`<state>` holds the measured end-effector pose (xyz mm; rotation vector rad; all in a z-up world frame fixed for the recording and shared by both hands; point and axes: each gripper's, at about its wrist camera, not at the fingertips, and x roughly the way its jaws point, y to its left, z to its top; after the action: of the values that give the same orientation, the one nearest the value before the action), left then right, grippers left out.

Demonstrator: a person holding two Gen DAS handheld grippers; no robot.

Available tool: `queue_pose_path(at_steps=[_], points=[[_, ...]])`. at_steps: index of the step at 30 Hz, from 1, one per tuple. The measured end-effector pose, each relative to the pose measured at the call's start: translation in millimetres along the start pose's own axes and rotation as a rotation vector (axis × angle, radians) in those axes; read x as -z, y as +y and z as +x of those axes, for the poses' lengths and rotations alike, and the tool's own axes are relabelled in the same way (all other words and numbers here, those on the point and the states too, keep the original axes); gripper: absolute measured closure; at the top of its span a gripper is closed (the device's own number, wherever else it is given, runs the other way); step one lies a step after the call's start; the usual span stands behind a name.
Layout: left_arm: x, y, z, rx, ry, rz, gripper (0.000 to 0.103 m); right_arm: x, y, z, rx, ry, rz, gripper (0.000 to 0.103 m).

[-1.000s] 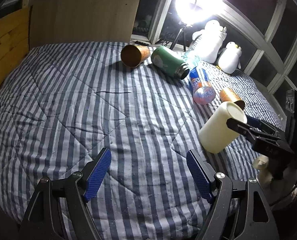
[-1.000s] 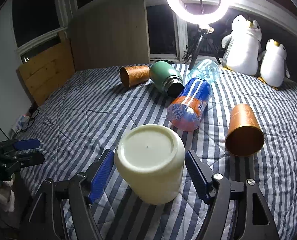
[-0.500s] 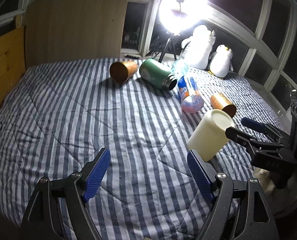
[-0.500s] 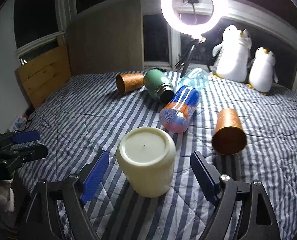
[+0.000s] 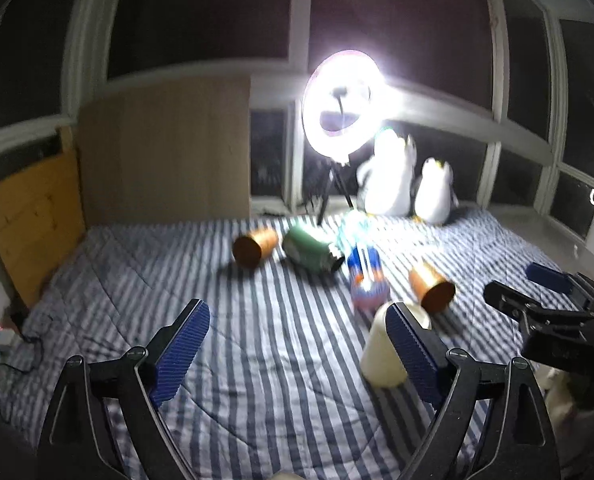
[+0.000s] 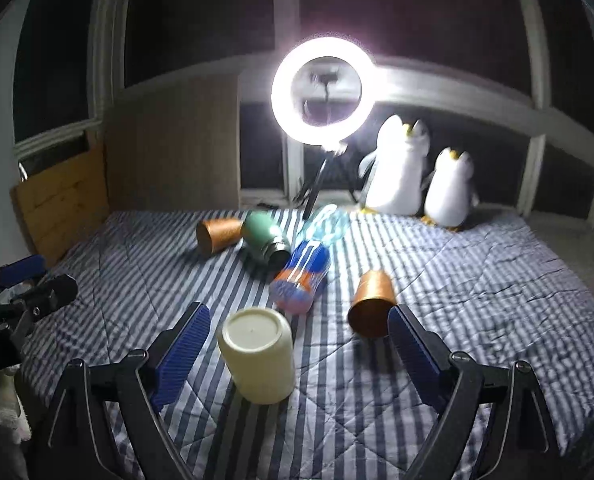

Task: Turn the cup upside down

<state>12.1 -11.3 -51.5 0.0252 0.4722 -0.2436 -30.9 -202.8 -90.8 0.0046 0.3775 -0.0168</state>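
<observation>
The cream cup (image 6: 257, 354) stands upside down on the striped bedspread (image 6: 457, 280), its flat base facing up. My right gripper (image 6: 299, 354) is open and empty, pulled back from the cup, which stands free between its blue pads, nearer the left one. In the left wrist view the cup (image 5: 381, 354) is partly hidden behind my right-hand pad. My left gripper (image 5: 297, 356) is open and empty above the bedspread (image 5: 257, 340). The right gripper also shows at the right edge of the left wrist view (image 5: 537, 296).
Two copper cups (image 6: 371, 304) (image 6: 219, 234), a green bottle (image 6: 267, 238), a blue and orange bottle (image 6: 301, 276) and a clear bottle (image 6: 327, 226) lie on their sides behind the cream cup. A ring light (image 6: 323, 94) and two plush penguins (image 6: 397, 172) stand at the window.
Both grippers have drawn back and tilted up, so the cup and the bed look smaller and lower. The cream cup stays upside down where it stood.
</observation>
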Motion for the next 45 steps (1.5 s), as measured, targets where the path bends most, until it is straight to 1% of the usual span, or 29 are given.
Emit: queue_pose_path(at_steps=[2,5,9,13,15,19,26,34,45], points=[[-3,-3,-12,-0.012,-0.040,0.010,0.008,-2,1,-14,0.015,-0.037,0.005,0.011],[-4,-12,-31,-0.041,-0.095,0.033,0.004,-3,2,-33,0.034,-0.088,0.015,0.009],[-4,-20,-53,-0.062,-0.152,0.055,0.004,0,5,-55,0.065,-0.158,0.034,0.008],[-2,-22,-75,-0.059,-0.196,0.042,0.002,6,11,-76,0.089,-0.224,0.031,0.003],[-1,-23,-86,-0.072,-0.224,0.038,0.001,8,15,-84,0.106,-0.247,0.021,0.003],[3,-21,-108,-0.087,-0.267,0.025,0.001,13,20,-99,0.108,-0.274,0.015,0.002],[9,-24,-128,-0.104,-0.279,0.020,0.001,18,22,-114,0.114,-0.295,0.012,0.001],[12,-24,-126,-0.121,-0.249,0.018,0.001,21,15,-119,0.117,-0.298,0.034,0.001],[13,-27,-121,-0.127,-0.243,0.025,0.001,22,14,-119,0.121,-0.306,0.036,0.001]])
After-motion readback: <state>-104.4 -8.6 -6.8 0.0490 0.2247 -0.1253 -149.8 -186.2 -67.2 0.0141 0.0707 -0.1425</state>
